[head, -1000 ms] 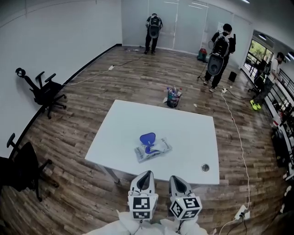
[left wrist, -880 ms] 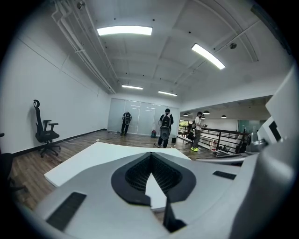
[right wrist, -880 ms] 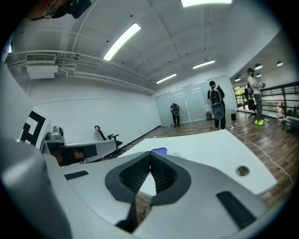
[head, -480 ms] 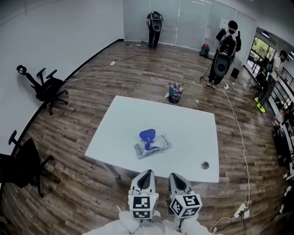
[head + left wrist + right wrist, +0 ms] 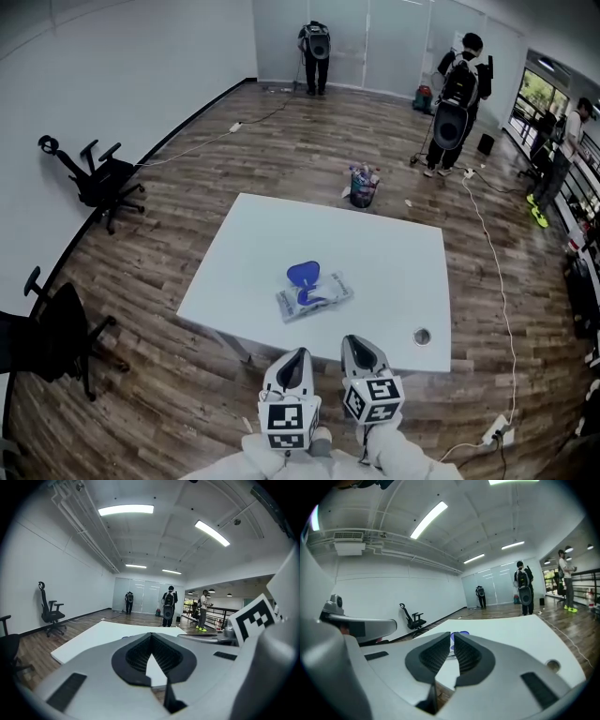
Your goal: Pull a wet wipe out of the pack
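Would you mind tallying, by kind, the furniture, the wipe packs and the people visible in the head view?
Table: 1
Office chairs: 2
Wipe pack: 1
People: 3
Total: 7

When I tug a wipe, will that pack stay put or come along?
The wet wipe pack looks like a soft, flat pouch: probably light and floppy. It lies loose on the smooth table, so it may slide or lift when tugged. Its blue lid stands open and might flop.
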